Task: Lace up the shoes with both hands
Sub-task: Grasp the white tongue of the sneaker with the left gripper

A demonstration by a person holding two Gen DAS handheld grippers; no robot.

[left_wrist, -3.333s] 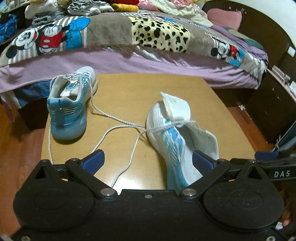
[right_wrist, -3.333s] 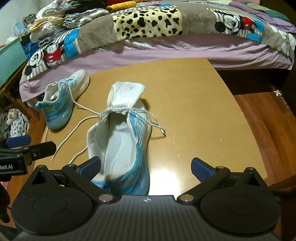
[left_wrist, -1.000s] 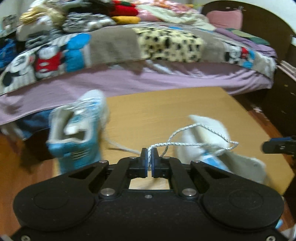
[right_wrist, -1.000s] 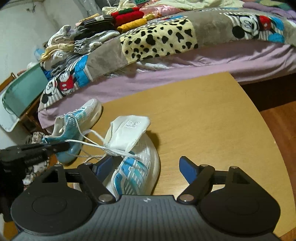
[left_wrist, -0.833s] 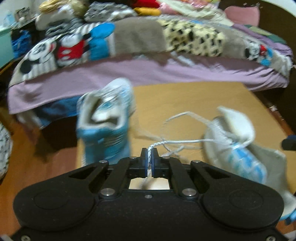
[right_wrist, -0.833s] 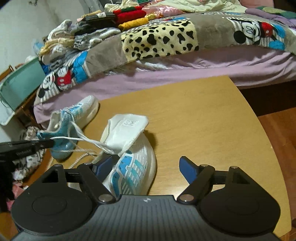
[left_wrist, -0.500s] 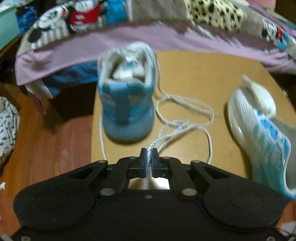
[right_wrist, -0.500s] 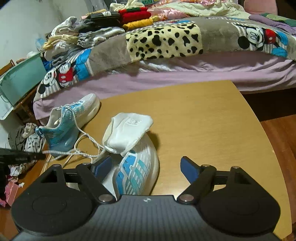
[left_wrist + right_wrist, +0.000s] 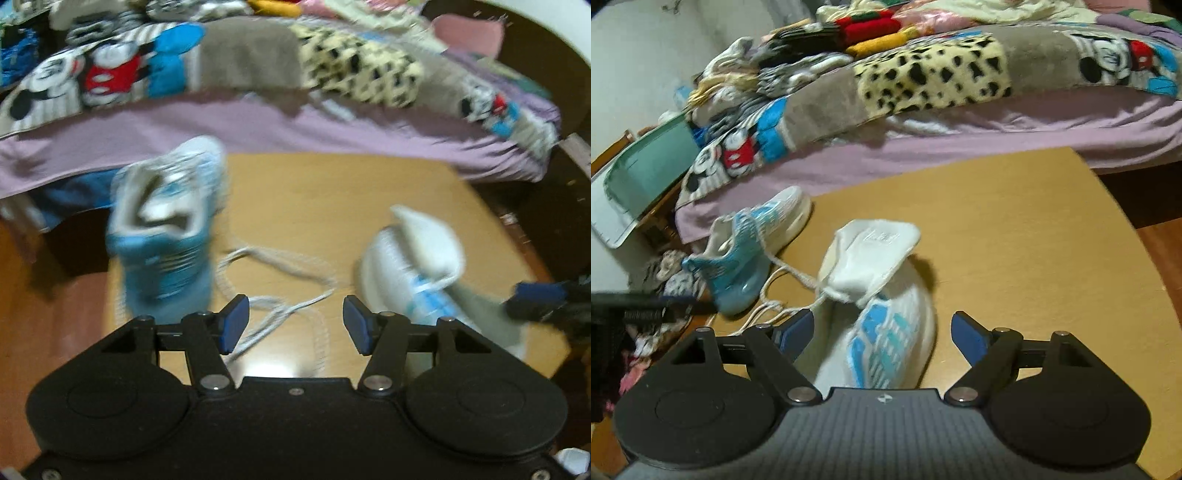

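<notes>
On a low wooden table (image 9: 1015, 229) beside a quilt-covered bed (image 9: 960, 81), two white-and-blue shoes sit apart with white lace trailing between them. The far shoe (image 9: 166, 225) stands heel toward the left camera near the table's left edge; the near shoe (image 9: 882, 317) lies toward the right, its white tongue (image 9: 875, 251) flipped up and forward, one strand crossing just below it. A loose tangle of lace (image 9: 280, 291) rests on the tabletop between the pair.

Both tools are spread and hold nothing. The left gripper (image 9: 295, 321) hovers low over the tangle, level, its blue pads straddling the strands. The right gripper (image 9: 882, 330) hangs over the near shoe, level, aimed along its length.

Lacing appears incomplete on the near shoe. Doing it well likely means pinching a single strand close to its tip rather than mid-coil, keeping the tongue clear, and steadying the shoe with the other tool. The left view is blurred, so the lace ends cannot be picked out.
</notes>
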